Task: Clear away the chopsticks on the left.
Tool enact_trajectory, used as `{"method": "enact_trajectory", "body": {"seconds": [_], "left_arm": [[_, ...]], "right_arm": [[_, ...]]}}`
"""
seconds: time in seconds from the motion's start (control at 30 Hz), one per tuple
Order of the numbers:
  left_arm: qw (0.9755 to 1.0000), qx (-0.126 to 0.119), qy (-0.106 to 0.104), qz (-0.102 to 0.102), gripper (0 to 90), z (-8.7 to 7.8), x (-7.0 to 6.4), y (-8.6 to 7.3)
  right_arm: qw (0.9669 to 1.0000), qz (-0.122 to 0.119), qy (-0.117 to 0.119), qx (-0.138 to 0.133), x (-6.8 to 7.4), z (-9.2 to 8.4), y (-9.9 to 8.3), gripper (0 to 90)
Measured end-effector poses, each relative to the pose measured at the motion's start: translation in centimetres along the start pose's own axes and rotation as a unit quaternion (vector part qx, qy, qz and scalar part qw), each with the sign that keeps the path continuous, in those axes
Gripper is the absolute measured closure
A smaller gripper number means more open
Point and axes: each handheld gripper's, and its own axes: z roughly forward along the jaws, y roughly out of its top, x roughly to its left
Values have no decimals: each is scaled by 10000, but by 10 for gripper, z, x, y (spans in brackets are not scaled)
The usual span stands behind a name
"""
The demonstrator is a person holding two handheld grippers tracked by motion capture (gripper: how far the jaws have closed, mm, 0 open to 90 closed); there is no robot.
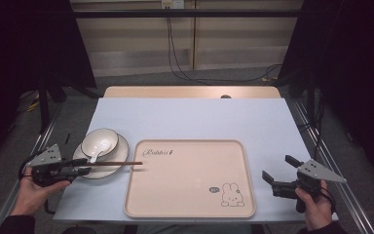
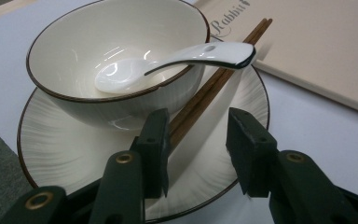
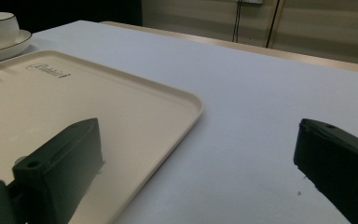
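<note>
A white bowl (image 1: 100,140) with a dark rim stands on a matching plate (image 1: 120,152) at the table's left. A white spoon (image 2: 186,53) lies in the bowl (image 2: 74,42), its handle over the rim. Brown chopsticks (image 1: 119,164) lie across the plate (image 2: 65,144), tips over the edge of the beige tray (image 1: 190,195). My left gripper (image 1: 83,168) is open; the chopsticks (image 2: 214,84) pass between its jaws, close against the left one (image 2: 198,119). My right gripper (image 1: 277,166) is open above the table right of the tray (image 3: 74,102), nothing between its jaws (image 3: 198,128).
The tray carries a rabbit drawing (image 1: 232,195) and script lettering (image 1: 158,152). The pale blue table top (image 1: 190,117) stretches behind it to a wooden strip (image 1: 190,91). Cables (image 1: 185,73) trail on the floor beyond.
</note>
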Motion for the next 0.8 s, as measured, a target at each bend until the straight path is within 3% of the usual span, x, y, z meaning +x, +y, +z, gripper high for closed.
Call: {"method": "enact_trajectory", "body": {"seconds": [0.47, 0.8], "left_arm": [[9993, 280, -1, 233, 651, 9, 1, 1], [9970, 516, -264, 509, 707, 18, -1, 5]], "right_arm": [[10000, 15, -39, 11, 0, 0, 0, 9], [10000, 23, -22, 12, 0, 0, 0, 9]]}}
